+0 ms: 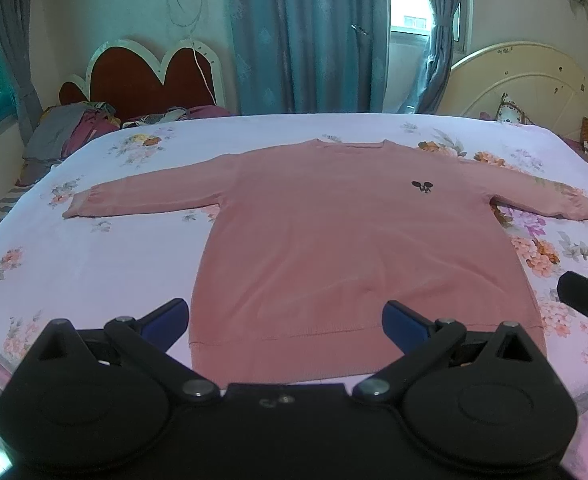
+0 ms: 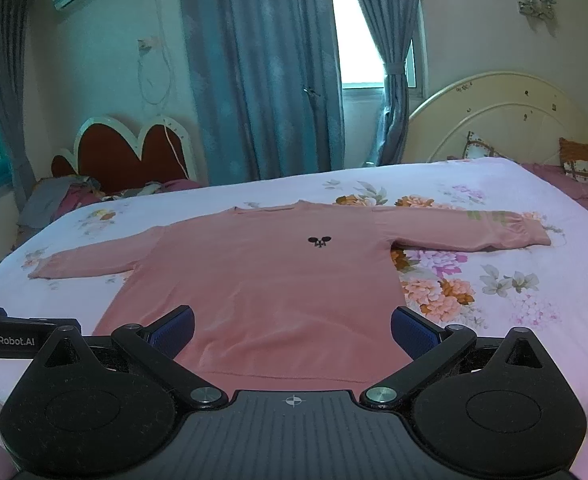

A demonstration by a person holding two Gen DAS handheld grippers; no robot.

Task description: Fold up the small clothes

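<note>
A pink sweater [image 1: 334, 240] lies flat and face-up on the floral bedspread [image 1: 93, 264], roughly in the middle of the bed; nothing of it is folded yet, so the whole job looks to be ahead: both sleeves to bring in, then the body to double over.

Its long axis runs near to far; the hem [image 1: 294, 344] sits at the near edge of the bed, the neckline [image 1: 350, 145] points toward the far curtains [image 1: 306, 40]; the left sleeve [image 1: 141, 200] and the right sleeve [image 2: 474, 228] stretch out sideways, close to square with the body; a small dark emblem [image 2: 320, 242] marks the chest, right of centre.

The left gripper [image 1: 285, 320] hovers just above the hem, jaws wide, holding nothing; the right gripper [image 2: 291, 330] hangs beside it over the hem's right part, jaws likewise spread wide with nothing between them; neither blue pad seems to touch the cloth.

A heap of other clothes [image 1: 73, 128] lies far left by a red headboard [image 1: 149, 76]; a cream headboard [image 2: 506, 120] stands far right.
</note>
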